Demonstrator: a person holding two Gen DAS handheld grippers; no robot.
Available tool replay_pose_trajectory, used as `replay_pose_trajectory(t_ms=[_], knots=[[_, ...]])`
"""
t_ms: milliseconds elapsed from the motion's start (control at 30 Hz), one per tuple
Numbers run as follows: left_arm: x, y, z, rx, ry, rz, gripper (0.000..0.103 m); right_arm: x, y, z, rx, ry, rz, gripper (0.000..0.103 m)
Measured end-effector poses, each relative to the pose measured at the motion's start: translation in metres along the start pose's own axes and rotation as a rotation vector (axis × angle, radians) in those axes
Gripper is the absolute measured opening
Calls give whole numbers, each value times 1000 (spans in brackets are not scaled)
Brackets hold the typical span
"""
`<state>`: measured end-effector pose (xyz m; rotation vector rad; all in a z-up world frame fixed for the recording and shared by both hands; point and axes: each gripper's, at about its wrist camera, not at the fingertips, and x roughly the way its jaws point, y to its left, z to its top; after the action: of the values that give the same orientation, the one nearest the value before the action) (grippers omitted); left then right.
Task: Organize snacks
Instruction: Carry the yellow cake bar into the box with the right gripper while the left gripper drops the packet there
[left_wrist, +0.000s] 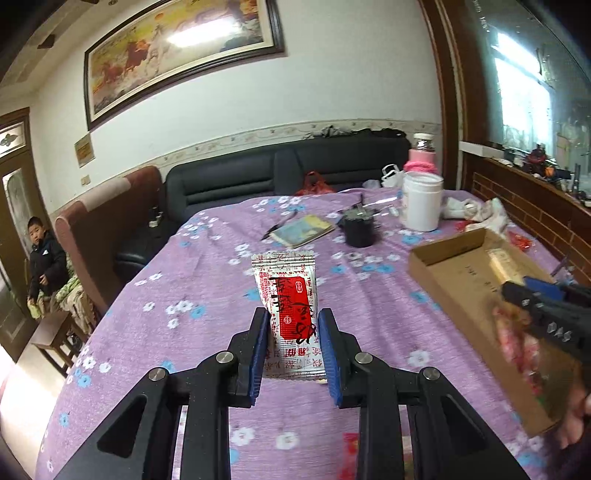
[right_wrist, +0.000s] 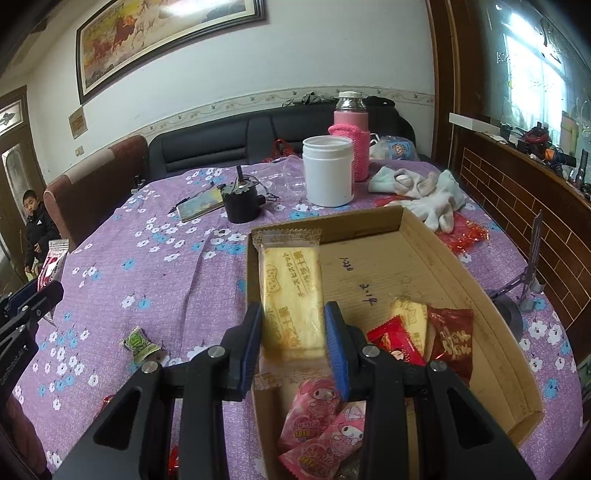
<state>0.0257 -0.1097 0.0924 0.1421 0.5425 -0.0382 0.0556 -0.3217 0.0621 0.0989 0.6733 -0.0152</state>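
In the left wrist view, my left gripper (left_wrist: 292, 314) is shut on a white and red snack packet (left_wrist: 286, 280), held upright above the purple flowered tablecloth (left_wrist: 192, 295). The cardboard box (left_wrist: 458, 258) lies to its right, with my right gripper (left_wrist: 543, 314) over it. In the right wrist view, my right gripper (right_wrist: 293, 308) is shut on a yellow biscuit packet (right_wrist: 291, 280) over the left side of the cardboard box (right_wrist: 436, 243). Pink packets (right_wrist: 321, 417), a red packet (right_wrist: 397, 339) and a dark red packet (right_wrist: 450, 336) lie in the box. The left gripper (right_wrist: 29, 306) shows at the left edge.
A green candy (right_wrist: 139, 343) lies on the cloth left of the box. Behind the box stand a white jar (right_wrist: 327, 170), a pink-sleeved bottle (right_wrist: 352, 136), a black motor (right_wrist: 242, 206) and a notebook (right_wrist: 201, 206). White gloves (right_wrist: 424, 192) lie at the right. A child (right_wrist: 37, 229) sits at the far left.
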Motion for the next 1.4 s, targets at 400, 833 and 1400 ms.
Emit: replay_pose_trajectory(t_ms=[400, 833, 1400], knots=[[-6, -71, 15, -4, 35, -154, 28, -4, -28, 8, 61, -2, 1, 33], [18, -175, 2, 31, 205, -381, 28, 15, -118, 11, 278, 97, -34, 33], [34, -197, -11, 79, 283, -438, 35, 26, -116, 7, 271, 150, -32, 33]])
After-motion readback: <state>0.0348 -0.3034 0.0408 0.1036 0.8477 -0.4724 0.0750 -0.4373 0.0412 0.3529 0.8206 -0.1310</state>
